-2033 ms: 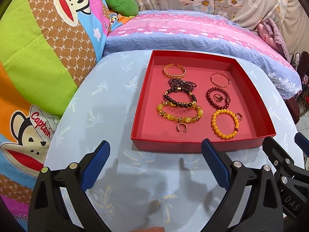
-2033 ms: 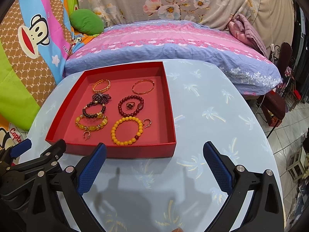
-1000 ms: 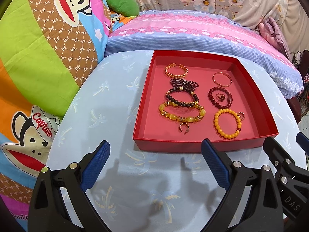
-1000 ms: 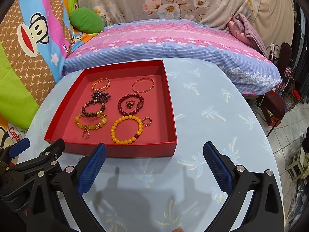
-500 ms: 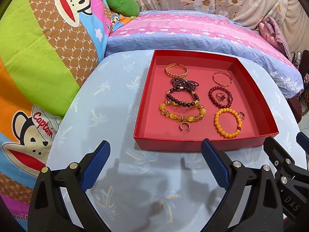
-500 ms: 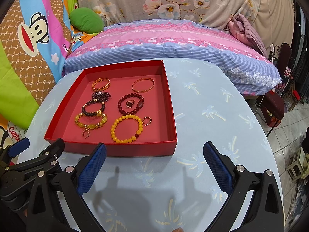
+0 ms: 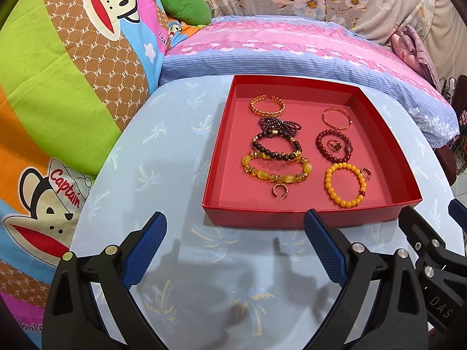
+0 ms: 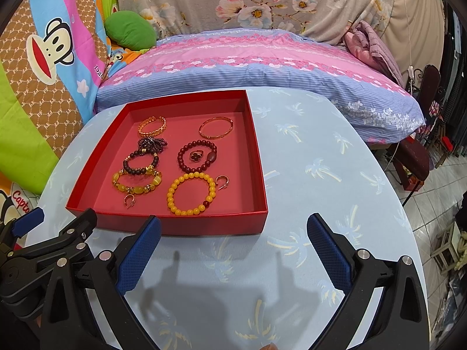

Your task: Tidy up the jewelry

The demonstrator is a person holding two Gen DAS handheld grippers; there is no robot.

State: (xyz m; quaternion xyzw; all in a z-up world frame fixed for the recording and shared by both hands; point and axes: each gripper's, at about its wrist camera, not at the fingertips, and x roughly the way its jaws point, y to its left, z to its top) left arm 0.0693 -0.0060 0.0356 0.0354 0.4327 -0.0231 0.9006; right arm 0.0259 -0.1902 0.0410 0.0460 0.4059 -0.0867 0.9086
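Red cardboard walls of the tray [image 7: 297,217] hold all the jewelry, and the tray sits on the pale blue palm-print counter [image 7: 163,151] just ahead of both grippers. The left gripper [image 7: 233,250] and the right gripper [image 8: 233,250] both hover above bare cloth with their jaws spread wide and nothing between them. Inside the tray the pieces lie in two rough columns: a gold cuff [image 7: 267,105], a dark purple bead cluster [image 7: 278,125], a brown bead bracelet [image 7: 275,147] and a yellow stone bracelet [image 7: 275,170] on one side, a thin gold bangle [image 7: 336,118], a dark red bead bracelet [image 7: 332,148] with a flower ring [image 7: 332,145] inside it, and an orange bead bracelet [image 7: 346,186] on the other. The risks look to come from crowding. The purple cluster, brown bracelet and yellow stone bracelet touch or overlap, so lifting one could drag its neighbour along. A small hoop earring [image 7: 280,191] lies just below the yellow stones, and another hoop [image 8: 222,181] rests against the orange beads; both are thin and flat and could slip from the wide pads or be flicked off. Round beads may roll out of a pinch. The tray looks light, so a push against its near wall could slide it across the cloth.
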